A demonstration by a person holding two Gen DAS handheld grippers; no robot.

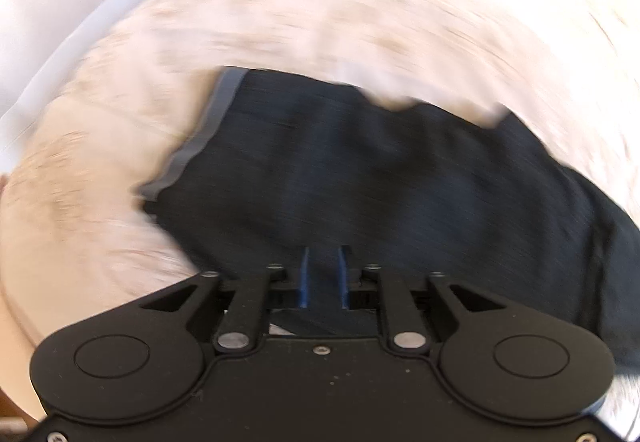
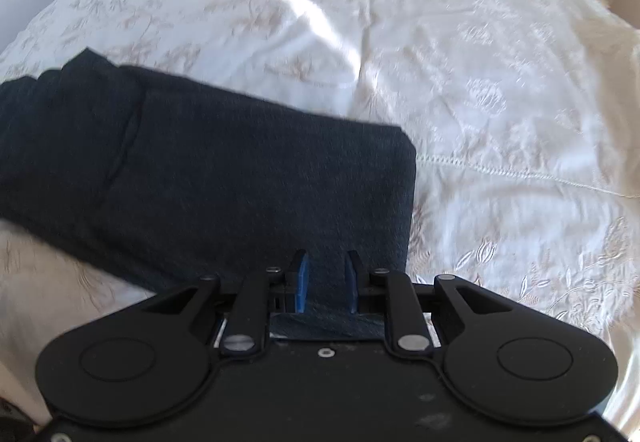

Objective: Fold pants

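Folded dark pants [image 2: 224, 178] lie on the bedspread [image 2: 480, 82]; left gripper [image 1: 324, 274] and right gripper [image 2: 326, 278] hang above the pants, jaws spread, pinching nothing.

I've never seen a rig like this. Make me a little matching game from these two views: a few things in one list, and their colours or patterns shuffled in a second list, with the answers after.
Things:
1. pants
2. bedspread
3. pads of the right hand-held gripper
4. band along the pants' edge

Colours or patterns:
A. bright blue
B. grey
C. dark navy, almost black
D. cream white with a stitched floral pattern

Pairs: 1-C, 2-D, 3-A, 4-B
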